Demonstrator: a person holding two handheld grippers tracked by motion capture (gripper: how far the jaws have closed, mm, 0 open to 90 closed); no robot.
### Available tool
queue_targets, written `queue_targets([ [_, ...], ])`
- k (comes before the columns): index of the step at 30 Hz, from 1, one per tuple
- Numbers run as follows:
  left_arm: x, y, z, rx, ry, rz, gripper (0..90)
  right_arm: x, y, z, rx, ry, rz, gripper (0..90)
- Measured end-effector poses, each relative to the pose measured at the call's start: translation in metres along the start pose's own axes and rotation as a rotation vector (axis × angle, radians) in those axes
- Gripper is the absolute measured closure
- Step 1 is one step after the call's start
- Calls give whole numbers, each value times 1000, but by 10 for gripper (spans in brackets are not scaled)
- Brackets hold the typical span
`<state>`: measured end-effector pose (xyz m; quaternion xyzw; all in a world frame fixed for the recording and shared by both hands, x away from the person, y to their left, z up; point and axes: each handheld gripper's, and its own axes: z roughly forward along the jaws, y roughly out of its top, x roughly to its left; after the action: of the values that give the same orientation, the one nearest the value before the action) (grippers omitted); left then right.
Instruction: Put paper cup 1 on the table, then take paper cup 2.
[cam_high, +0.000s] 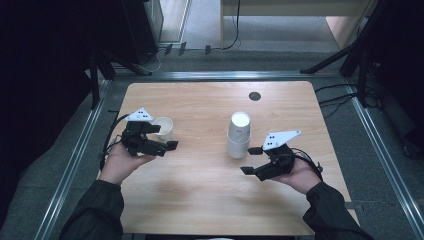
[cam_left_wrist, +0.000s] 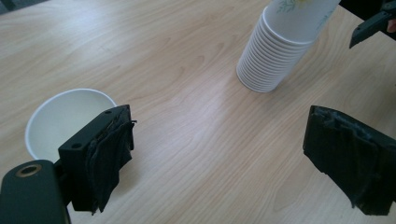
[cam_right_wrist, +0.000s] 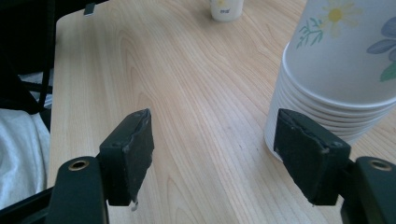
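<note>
the work in hand looks like taking cups off the upside-down stack of paper cups (cam_high: 238, 136) and setting them out singly on the table (cam_high: 200, 200). one single cup (cam_high: 163, 128) already stands upright, mouth up, at the left of the table, well apart from the stack, which sits near the middle. the left gripper (cam_high: 165, 137) hangs just beside that single cup with its jaws spread wide and nothing between them; in the left gripper view the cup (cam_left_wrist: 65, 122) lies outside the left-hand jaw, partly hidden behind it, so it seems released. the right gripper (cam_high: 252, 160) waits near the foot of the stack, jaws also wide and empty; in the right gripper view the stack (cam_right_wrist: 336, 79) rises just past the right-hand jaw (whether that pad touches the lowest rims cannot be told).

to do the next pull well, the right gripper should probably close lightly on the lower rims to steady the stack, while the left comes across and pinches only the topmost cup by its wall. squeezing gently matters, since thin paper will likely crumple, and a straight upward lift should part it without tipping the rest
</note>
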<state>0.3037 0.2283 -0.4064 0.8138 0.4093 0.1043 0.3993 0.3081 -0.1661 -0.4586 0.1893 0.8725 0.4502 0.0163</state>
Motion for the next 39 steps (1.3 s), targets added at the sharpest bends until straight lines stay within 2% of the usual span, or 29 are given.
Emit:
queue_targets([
  [4, -7, -6, 5, -10, -9, 16, 88, 0, 4, -1, 16, -6, -7, 299],
  [7, -10, -8, 9, 5, -13, 27, 88, -2, 7, -6, 8, -10, -7, 305],
  [12, -11, -12, 15, -7, -56, 16, 88, -7, 12, -15, 33, -31, -7, 312],
  [14, -12, -13, 17, -16, -57, 7, 89, -9, 15, -19, 50, -37, -11, 313],
  [19, -18, -18, 20, -32, -73, 11, 89, -18, 23, -31, 86, -49, -12, 314],
  [23, -22, -21, 22, -28, -90, 14, 90, -27, 29, -42, 112, -65, 2, 319],
  [25, -24, -23, 23, -34, -100, 17, 131, -31, 32, -45, 130, -81, 0, 319],
  [30, -27, -24, 27, -24, -127, 19, 130, -41, 44, -53, 165, -104, -4, 319],
  [37, -32, -27, 33, -16, -136, 31, 130, -51, 67, -49, 222, -84, -20, 318],
  [39, -33, -28, 34, -14, -148, 19, 130, -53, 74, -46, 237, -83, -33, 318],
])
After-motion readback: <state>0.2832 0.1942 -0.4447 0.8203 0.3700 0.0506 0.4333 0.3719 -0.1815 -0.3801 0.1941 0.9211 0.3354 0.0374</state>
